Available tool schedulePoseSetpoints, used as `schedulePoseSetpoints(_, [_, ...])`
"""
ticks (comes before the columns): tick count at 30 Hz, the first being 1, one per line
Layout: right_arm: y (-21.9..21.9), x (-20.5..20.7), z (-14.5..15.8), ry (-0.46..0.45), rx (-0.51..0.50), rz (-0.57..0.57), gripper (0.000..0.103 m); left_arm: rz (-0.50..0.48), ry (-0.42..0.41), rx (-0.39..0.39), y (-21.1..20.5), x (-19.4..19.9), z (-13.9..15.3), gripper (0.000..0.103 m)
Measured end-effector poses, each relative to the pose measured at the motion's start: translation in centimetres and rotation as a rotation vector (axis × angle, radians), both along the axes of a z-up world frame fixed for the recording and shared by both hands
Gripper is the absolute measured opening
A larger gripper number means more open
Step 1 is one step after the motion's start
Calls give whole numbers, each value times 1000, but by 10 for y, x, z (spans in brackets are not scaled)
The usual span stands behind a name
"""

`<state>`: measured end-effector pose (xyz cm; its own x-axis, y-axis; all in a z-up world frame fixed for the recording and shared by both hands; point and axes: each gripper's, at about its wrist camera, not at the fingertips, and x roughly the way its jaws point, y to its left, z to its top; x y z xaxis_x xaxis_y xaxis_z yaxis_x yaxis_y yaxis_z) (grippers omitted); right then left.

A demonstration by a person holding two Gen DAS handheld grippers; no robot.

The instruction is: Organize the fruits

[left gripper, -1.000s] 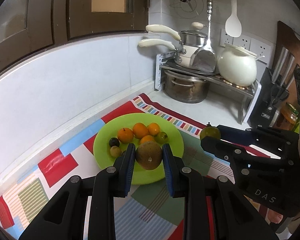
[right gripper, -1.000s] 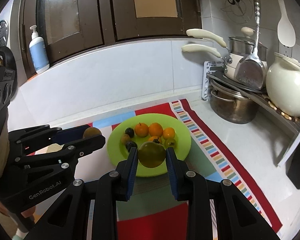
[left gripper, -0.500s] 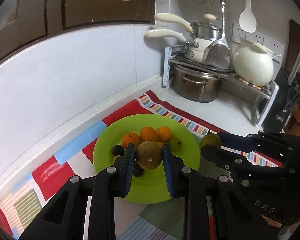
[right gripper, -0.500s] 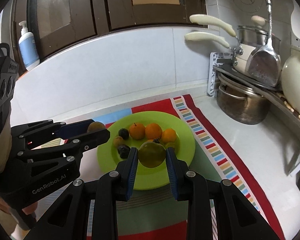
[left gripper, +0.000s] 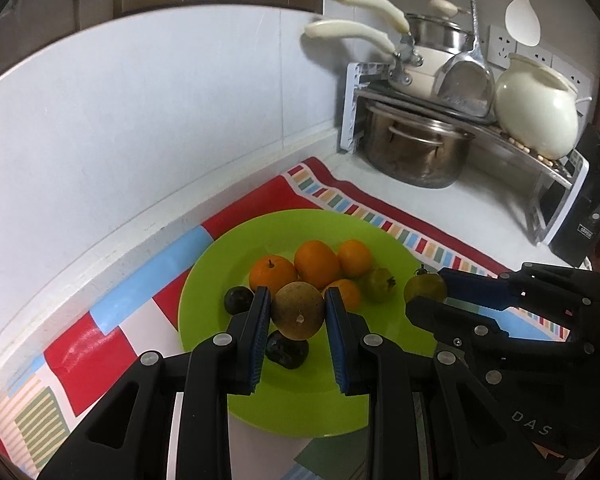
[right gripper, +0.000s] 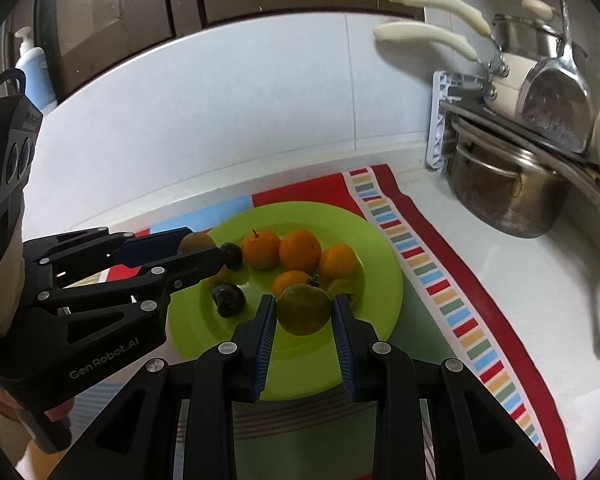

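A lime green plate lies on a patchwork mat and holds several oranges, a small green fruit and two dark fruits. My left gripper is shut on a round brown fruit and holds it over the plate's near left part. My right gripper is shut on a green tomato-like fruit over the plate's near edge. Each gripper shows in the other's view, the left and the right.
A colourful mat covers the white counter. At the back right a metal rack holds pots, a ladle and a white kettle, with a steel pot under it. A tiled wall runs behind. A soap bottle stands on the far left.
Both grippers, still holding their fruits, have moved forward and down toward the green plate, which now looms larger under them.
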<state>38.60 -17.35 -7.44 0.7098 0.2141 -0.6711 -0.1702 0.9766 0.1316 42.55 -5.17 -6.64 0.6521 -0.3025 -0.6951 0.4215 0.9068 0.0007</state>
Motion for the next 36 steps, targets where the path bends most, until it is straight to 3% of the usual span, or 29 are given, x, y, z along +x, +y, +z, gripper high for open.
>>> schedulePoseSetpoints(9, [0,13,-12,23,-3,10,30,-1,4,18,-2,9,-10,28])
schedulePoseSetpoints(11, [1,14,-13,26,-2,14,30,-2,4,19,-2,9,-10,38])
schedulePoseSetpoints(13, [2,14,-13,26,-4,14,31,7,1,12,1,7,-8,40])
schedulePoseSetpoints(16, [2,11,-9,10,-13,2,44,36,-8,23,7,1,-4,40])
schedulePoseSetpoints(17, [2,8,-7,2,-18,0,44,47,-9,30,9,-2,-1,40])
schedulePoseSetpoints(25, [0,-23,14,-36,-20,-19,44,114,-64,48,21,-51,28,52])
schedulePoseSetpoints(36, [6,-97,50,-84,-2,-49,44,185,-164,8,34,-128,68,72])
